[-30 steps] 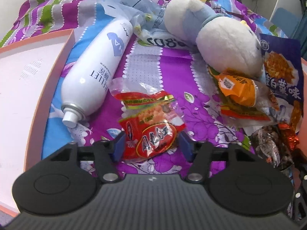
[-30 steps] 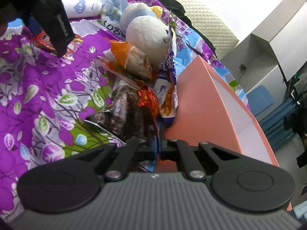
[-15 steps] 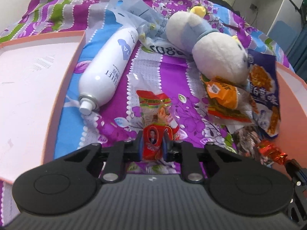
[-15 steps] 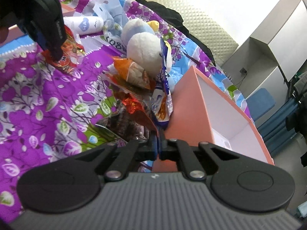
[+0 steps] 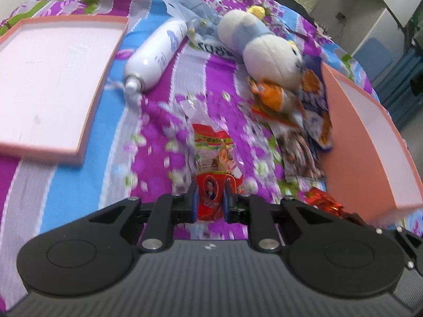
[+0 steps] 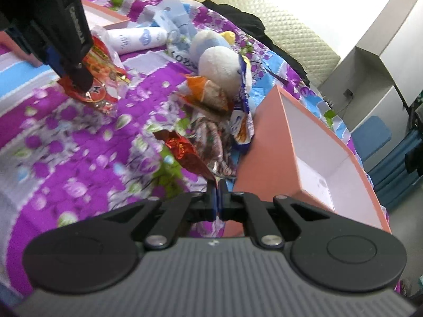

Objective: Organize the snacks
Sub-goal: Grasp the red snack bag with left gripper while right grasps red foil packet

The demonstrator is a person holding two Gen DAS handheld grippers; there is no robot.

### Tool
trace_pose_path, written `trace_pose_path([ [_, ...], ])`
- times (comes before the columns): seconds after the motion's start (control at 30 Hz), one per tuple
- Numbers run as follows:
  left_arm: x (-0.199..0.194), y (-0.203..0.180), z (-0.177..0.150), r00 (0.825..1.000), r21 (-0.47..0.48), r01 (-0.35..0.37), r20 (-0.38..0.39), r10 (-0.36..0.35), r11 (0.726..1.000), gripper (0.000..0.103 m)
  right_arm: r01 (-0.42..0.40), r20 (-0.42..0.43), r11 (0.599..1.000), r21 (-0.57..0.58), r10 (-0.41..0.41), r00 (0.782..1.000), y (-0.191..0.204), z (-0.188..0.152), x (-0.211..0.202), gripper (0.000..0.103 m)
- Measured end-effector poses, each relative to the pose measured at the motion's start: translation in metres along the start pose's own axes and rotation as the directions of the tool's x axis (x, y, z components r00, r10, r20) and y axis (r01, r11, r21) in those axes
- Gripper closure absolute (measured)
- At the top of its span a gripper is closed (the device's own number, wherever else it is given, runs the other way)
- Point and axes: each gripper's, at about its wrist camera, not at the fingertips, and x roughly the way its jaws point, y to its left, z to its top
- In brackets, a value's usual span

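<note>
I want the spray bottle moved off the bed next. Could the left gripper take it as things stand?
Probably not yet: the left gripper is shut on the red snack packet. The white spray bottle itself lies uncovered on the bedspread.

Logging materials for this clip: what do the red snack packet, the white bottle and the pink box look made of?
Red snack packet: thin glossy plastic film, crinkled, with clear edges. White bottle: smooth and shiny with a highlight streak; metal or plastic, unclear. Pink box: matte, likely cardboard, with flat stiff walls and white inside.

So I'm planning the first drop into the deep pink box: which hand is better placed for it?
Right, probably: the right gripper holds a shiny red wrapper right beside the box; the left gripper is farther off.
</note>
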Motion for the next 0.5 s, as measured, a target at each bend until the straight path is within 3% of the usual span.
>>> trace_pose_path([
  [0.33,-0.032,-0.013,-0.055,0.994,0.029,0.03,-0.104,-0.027,0.999,0.082,-0.109,-0.029,0.994,-0.002,0.109,0.994,0.009,-0.03,-0.032,0.098],
  [0.5,-0.034,-0.008,-0.067,0.992,0.032,-0.011,-0.129,0.015,0.999,0.08,-0.195,-0.046,0.981,0.017,0.195,0.98,0.013,-0.038,-0.036,0.097],
])
